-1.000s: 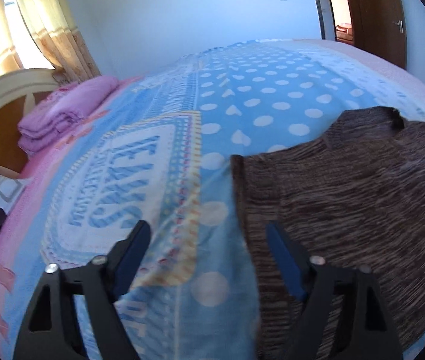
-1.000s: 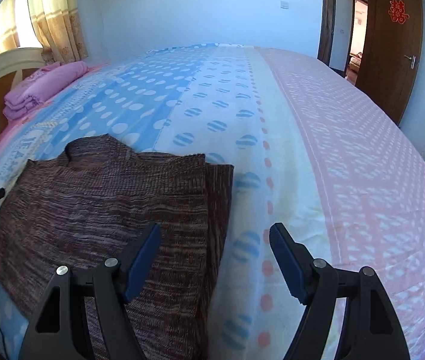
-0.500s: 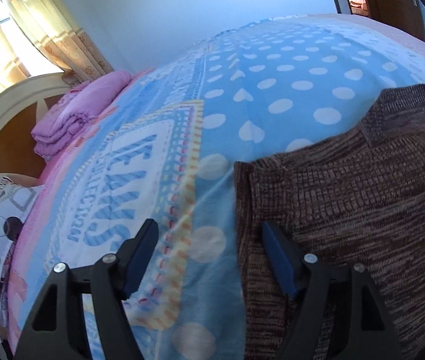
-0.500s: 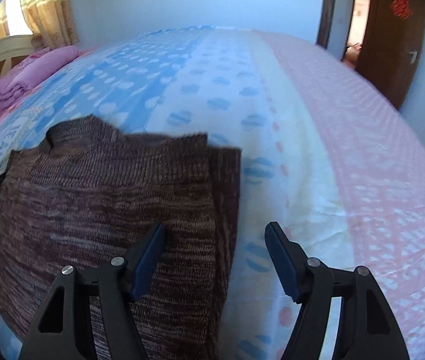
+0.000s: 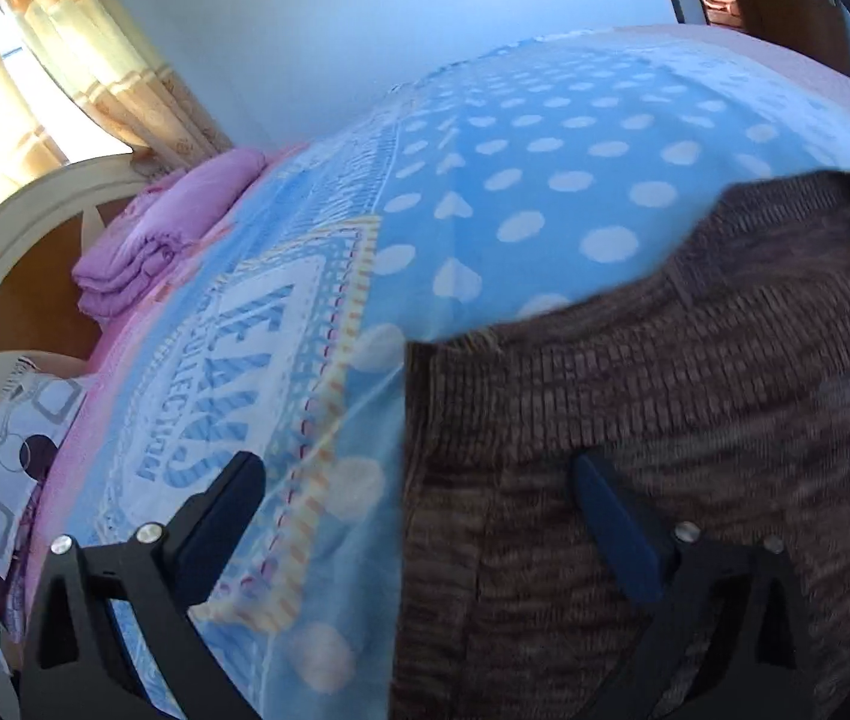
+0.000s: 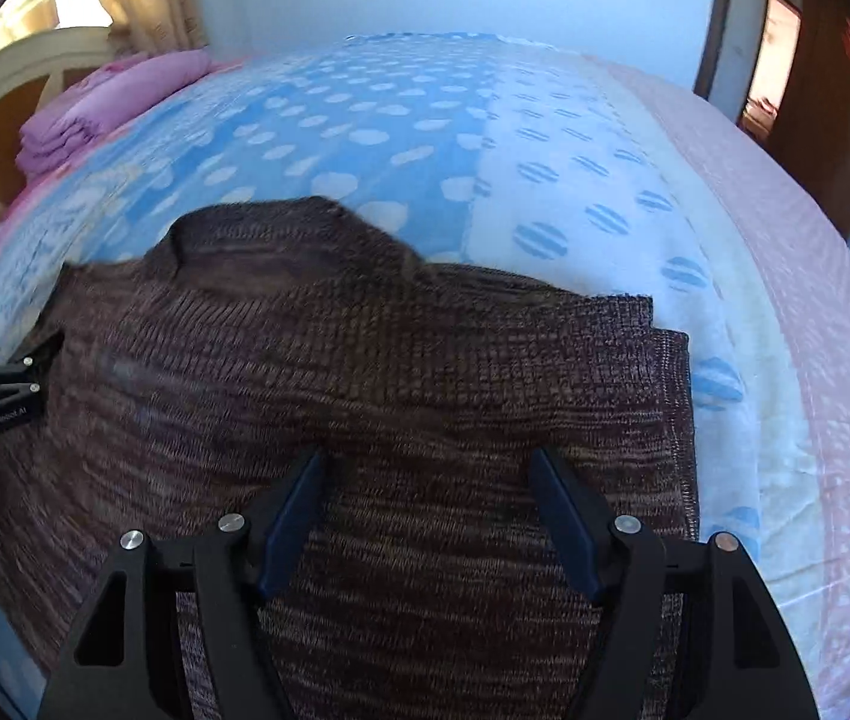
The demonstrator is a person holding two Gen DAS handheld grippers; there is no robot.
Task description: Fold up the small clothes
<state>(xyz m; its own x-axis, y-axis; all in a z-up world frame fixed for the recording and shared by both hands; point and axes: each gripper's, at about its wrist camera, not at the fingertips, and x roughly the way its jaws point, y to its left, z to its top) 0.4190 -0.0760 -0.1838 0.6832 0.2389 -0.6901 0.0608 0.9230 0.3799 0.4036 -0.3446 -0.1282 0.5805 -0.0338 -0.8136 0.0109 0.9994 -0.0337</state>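
Left gripper (image 5: pixel 419 480) fingers are opening, now straddling the brown knitted sweater's (image 5: pixel 664 420) side edge; right gripper (image 6: pixel 425 480), fingers spread and empty, has moved over it, suggesting a fold.

Left claw (image 5: pixel 413 474): black two-finger unit, tilted downward, jaws opening and standing wide; left finger (image 5: pixel 227 504) at 7 o'clock in its own view, right finger (image 5: pixel 610 510) with blue pad at 5 o'clock; nothing pressed between the pads. Also seen at 9 o'clock in the right wrist view. Right claw (image 6: pixel 425 480): same build, tilted downward, jaws parted, blue pads facing inward, nothing gripped between them.
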